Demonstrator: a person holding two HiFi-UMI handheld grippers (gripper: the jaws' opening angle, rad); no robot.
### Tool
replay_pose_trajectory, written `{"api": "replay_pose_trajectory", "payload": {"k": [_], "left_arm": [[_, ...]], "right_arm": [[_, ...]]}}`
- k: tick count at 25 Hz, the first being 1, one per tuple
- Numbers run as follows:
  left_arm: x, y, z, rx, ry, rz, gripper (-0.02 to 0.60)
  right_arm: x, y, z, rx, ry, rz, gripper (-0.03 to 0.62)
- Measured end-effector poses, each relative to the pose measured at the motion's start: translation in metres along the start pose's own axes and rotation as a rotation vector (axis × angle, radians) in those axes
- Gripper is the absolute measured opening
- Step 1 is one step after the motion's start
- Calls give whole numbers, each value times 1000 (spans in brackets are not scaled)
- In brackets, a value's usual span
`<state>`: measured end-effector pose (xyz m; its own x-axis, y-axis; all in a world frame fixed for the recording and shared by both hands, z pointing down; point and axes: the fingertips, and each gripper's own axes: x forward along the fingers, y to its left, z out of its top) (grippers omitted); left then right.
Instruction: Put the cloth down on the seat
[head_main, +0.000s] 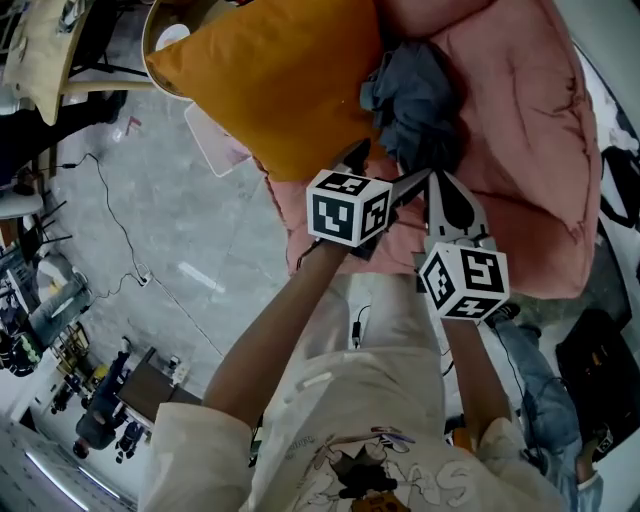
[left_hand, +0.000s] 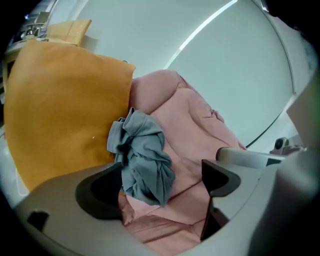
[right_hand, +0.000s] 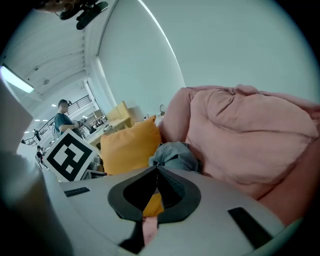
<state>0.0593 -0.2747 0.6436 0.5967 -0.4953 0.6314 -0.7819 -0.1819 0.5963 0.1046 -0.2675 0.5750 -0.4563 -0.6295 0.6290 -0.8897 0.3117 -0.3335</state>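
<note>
The room had a grey concrete floor (head_main: 150, 200) and a pale wall (right_hand: 225, 50), and a big pink seat (head_main: 530, 150) filled the upper right of the head view.

The jaws of the left gripper (left_hand: 161, 175) stood wide apart and clamped nothing. In the left gripper view the grey cloth (left_hand: 142, 160) showed between them, close to the left-hand jaw; I could not tell if it touched that jaw. The jaws of the right gripper (right_hand: 156, 172) were together at their tips, with nothing between them. Both grippers pointed at the front edge of the seat and were just beside each other, their marker cubes (head_main: 347, 207) facing up. Behind them, two bare forearms (head_main: 270, 340) reached forward out of cream sleeves.

The cloth lay on the seat as a crumpled, twisted bundle with deep folds. It was against the lower right edge of an orange cushion (head_main: 270, 80), which leaned on the left side of the seat. The pink cover of the seat was soft and wrinkled. A thin cable (head_main: 110, 215) ran over the floor to the left of the seat.
</note>
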Motion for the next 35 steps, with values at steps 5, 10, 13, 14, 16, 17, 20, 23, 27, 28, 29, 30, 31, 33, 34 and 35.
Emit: {"api": "replay_pose_trajectory", "payload": {"k": [5, 10, 13, 14, 16, 17, 20, 23, 27, 28, 29, 30, 31, 33, 34, 35], "left_arm": [[-38, -9, -3, 60, 1, -31, 434], [-89, -15, -5, 128, -32, -39, 366], [-129, -22, -11, 160, -32, -59, 309], [-141, -24, -13, 163, -34, -59, 296], [-164, -23, -13, 160, -56, -30, 263], [-176, -22, -12, 153, -74, -6, 240], [-217, -25, -11, 117, -132, 29, 209], [-249, -30, -13, 104, -164, 26, 55], [-275, -38, -18, 98, -187, 10, 5], [-279, -41, -19, 92, -190, 4, 5], [-284, -45, -21, 88, -195, -3, 5], [-289, -49, -23, 87, -202, -8, 5], [-295, -53, -25, 88, -211, -12, 5], [-307, -60, -27, 86, -231, -11, 5], [-313, -63, -27, 80, -241, -8, 5], [-318, -64, -27, 73, -251, -7, 5]], "right_arm": [[-16, 26, 4, -16, -12, 11, 20], [-30, 56, 0, -46, -26, 30, 20], [-44, 85, 2, -65, -40, 49, 20], [-48, 93, 2, -71, -44, 57, 20], [-55, 106, 2, -81, -49, 69, 20], [-59, 112, 1, -86, -50, 73, 20], [-76, 130, -3, -104, -53, 80, 20], [-93, 147, 0, -113, -74, 85, 20], [-112, 167, 5, -136, -109, 92, 20], [-117, 171, 6, -139, -116, 92, 20], [-123, 174, 6, -139, -123, 91, 20], [-129, 178, 5, -139, -128, 91, 20], [-135, 182, 4, -141, -131, 93, 20], [-147, 192, 3, -155, -134, 101, 20], [-152, 197, 3, -165, -137, 105, 20], [-157, 200, 4, -172, -142, 108, 20]]}}
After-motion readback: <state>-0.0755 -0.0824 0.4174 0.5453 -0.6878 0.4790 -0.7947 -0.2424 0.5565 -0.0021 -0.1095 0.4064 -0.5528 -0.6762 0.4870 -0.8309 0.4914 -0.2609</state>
